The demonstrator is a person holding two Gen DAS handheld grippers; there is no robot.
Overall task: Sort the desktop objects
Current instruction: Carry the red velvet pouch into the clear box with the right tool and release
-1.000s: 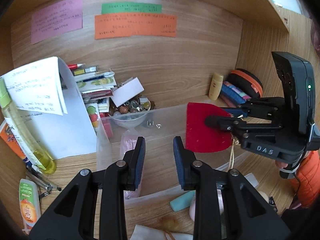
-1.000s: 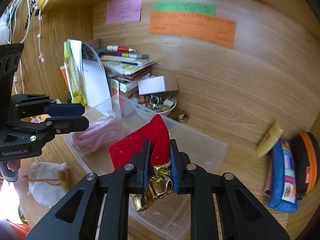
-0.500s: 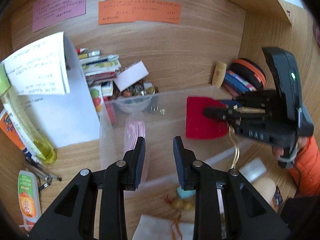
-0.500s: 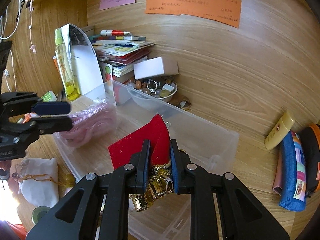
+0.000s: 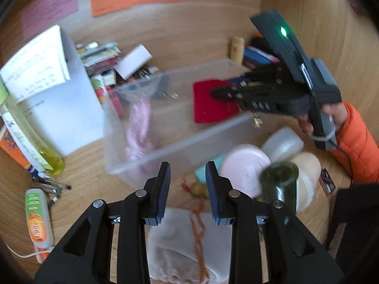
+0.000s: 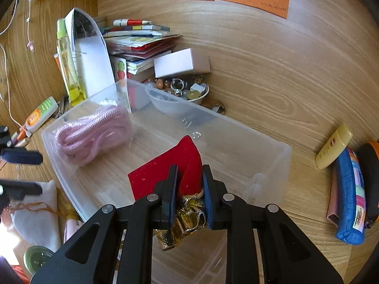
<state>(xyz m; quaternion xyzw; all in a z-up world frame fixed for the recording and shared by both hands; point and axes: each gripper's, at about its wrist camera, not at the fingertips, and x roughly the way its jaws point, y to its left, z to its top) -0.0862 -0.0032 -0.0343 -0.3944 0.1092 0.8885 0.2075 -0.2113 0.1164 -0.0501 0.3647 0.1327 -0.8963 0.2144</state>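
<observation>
Right gripper (image 6: 189,189) clamps one red pouch (image 6: 170,165); one pink rope coil (image 6: 92,130) in bin (image 6: 267,163).

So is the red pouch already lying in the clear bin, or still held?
Still held. The right gripper is shut on the red pouch, hanging over the clear bin; the pink cord already lies inside.

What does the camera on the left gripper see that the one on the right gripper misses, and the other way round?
Only the left wrist view shows the pink round container and the person's orange sleeve. Only the right wrist view shows the gold trim under the red pouch and the white charging cable. Both show the clear plastic bin, the pink rope inside it, and the white drawstring bag.
</observation>
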